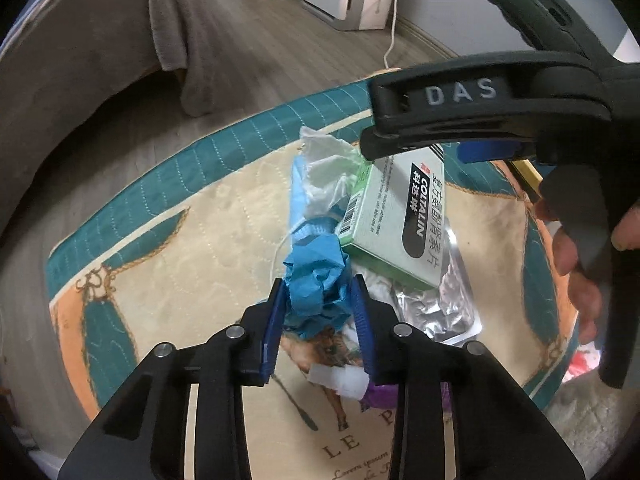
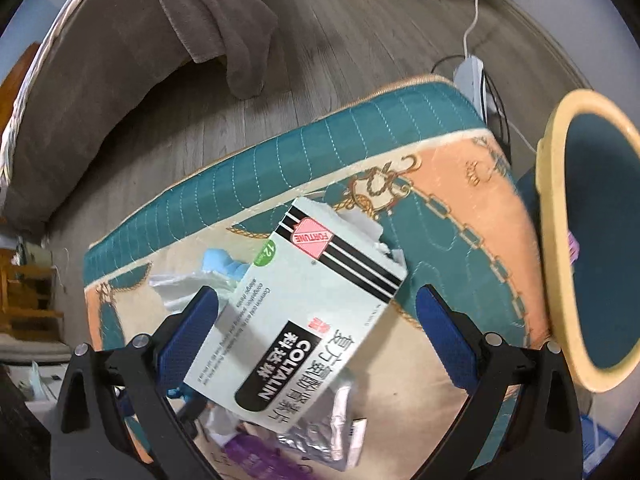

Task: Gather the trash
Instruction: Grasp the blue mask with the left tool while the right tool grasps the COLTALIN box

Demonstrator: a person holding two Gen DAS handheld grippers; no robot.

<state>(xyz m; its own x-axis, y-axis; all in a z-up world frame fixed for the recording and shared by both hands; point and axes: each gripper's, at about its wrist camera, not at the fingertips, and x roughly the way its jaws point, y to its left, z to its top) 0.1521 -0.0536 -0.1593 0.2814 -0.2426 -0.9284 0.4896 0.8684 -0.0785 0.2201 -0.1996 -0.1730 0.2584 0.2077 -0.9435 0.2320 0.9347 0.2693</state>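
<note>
Covering the work surface, a quilted cloth (image 1: 208, 216) with teal border and peach corners is seen; grey wood floor (image 1: 256, 48) and a grey blanket (image 2: 208, 20) lie beyond it. Trash is piled mid-cloth. The left gripper (image 1: 320, 304) is clenched on a crumpled blue wad (image 1: 316, 280), both pads pressed to it. The right gripper (image 2: 320, 332) is held spread over a medicine box (image 2: 296, 320), pads apart from it. Foil (image 1: 444, 300) is seen under the box. A yellow-rimmed bin (image 2: 560, 280) stands beside the cloth.

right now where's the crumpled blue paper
In the left wrist view the crumpled blue paper sits pinched in the left gripper, just left of the Coltalin box.
</note>
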